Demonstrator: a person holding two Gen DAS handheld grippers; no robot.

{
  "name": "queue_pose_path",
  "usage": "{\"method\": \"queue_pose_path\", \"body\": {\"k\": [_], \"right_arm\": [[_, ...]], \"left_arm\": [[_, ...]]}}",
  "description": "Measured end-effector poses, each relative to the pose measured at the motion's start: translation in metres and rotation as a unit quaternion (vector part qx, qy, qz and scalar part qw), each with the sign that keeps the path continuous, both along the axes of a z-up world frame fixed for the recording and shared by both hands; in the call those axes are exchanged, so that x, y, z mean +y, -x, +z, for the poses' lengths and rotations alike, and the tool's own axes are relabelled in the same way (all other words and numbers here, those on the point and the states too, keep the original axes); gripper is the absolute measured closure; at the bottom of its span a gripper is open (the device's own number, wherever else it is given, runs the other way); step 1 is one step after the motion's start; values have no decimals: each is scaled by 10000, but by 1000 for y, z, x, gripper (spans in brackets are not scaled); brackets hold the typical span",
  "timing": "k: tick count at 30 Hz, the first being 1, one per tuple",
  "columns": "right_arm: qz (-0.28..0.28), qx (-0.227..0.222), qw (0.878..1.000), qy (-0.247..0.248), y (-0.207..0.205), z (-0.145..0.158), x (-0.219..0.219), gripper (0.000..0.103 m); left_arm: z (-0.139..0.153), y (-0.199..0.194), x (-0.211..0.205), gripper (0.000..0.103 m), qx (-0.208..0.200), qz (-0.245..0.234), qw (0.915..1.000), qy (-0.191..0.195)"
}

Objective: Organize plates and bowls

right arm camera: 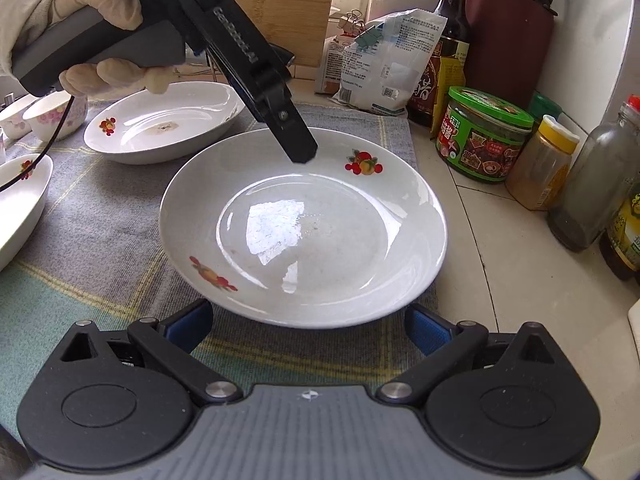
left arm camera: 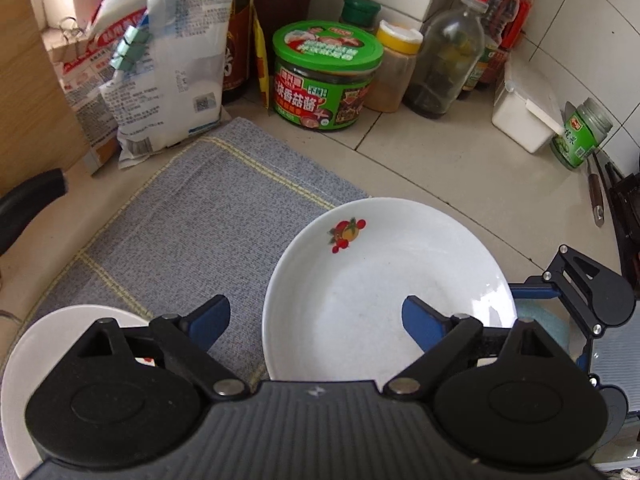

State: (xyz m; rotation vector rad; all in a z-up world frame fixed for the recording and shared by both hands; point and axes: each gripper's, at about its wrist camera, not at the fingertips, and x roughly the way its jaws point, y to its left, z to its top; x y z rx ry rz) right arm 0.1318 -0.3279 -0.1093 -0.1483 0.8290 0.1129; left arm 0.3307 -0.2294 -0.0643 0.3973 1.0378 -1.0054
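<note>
A white plate with fruit prints [right arm camera: 304, 232] lies on the grey cloth [right arm camera: 100, 208]; it also shows in the left wrist view [left arm camera: 384, 280]. My right gripper [right arm camera: 308, 328] is open and empty just in front of the plate's near rim. My left gripper [left arm camera: 316, 320] is open and empty above the plate's left part; in the right wrist view its fingers [right arm camera: 296, 140] hang over the plate's far rim. A second white plate [right arm camera: 164, 120] lies behind to the left; a plate edge shows at the left wrist view's lower left [left arm camera: 48, 332].
A white bowl [right arm camera: 20, 200] sits at the left edge, flowered bowls [right arm camera: 56, 114] behind. Along the wall stand a green-lidded jar [left arm camera: 324, 76], bottles [left arm camera: 444, 56], a yellow-capped jar [right arm camera: 544, 164], paper bags [left arm camera: 168, 64], a white box [left arm camera: 524, 108] and a knife block [right arm camera: 508, 32].
</note>
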Motion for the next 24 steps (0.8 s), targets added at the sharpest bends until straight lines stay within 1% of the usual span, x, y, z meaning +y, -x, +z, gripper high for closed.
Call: {"method": "queue_pose_path", "body": {"k": [3,5,7,8,9,12,16,18,20,22,24], "right_arm": [[-131,-31,9997,181,13,5,5,0],[-246,-102,9986,454,22,7,11,0],[-372,-218,9972,605,30,11,17,0],[-408,-267,9969,619,34,13,19,0],[-439,-330,9966,615,37,15,22,0],[-494,-489,9959,578,44,19,28,0],[-328,-499,9975,387,48,19,37,0],[-217,-464,9981,356,49,17,44,0],[-163,-423,9980,435,49,15,51,0],[-56,-364,9983,448,49,13,58,0],[14,-339,9986,416,50,13,65,0]], "left_arm": [[25,19,19,10,-299,172,9990,268],[42,35,34,7,-520,297,9968,521],[58,56,54,3,-785,497,9921,839],[63,65,61,3,-918,586,9895,949],[69,77,72,3,-1115,731,9851,1089],[77,109,91,1,-1416,1072,9763,1239],[69,146,111,1,-1556,1576,9680,1179],[61,165,119,1,-1691,1765,9643,1019],[53,183,127,1,-1872,1992,9580,871],[46,197,135,1,-1881,2141,9555,762],[42,207,145,1,-1854,2272,9532,731]]}}
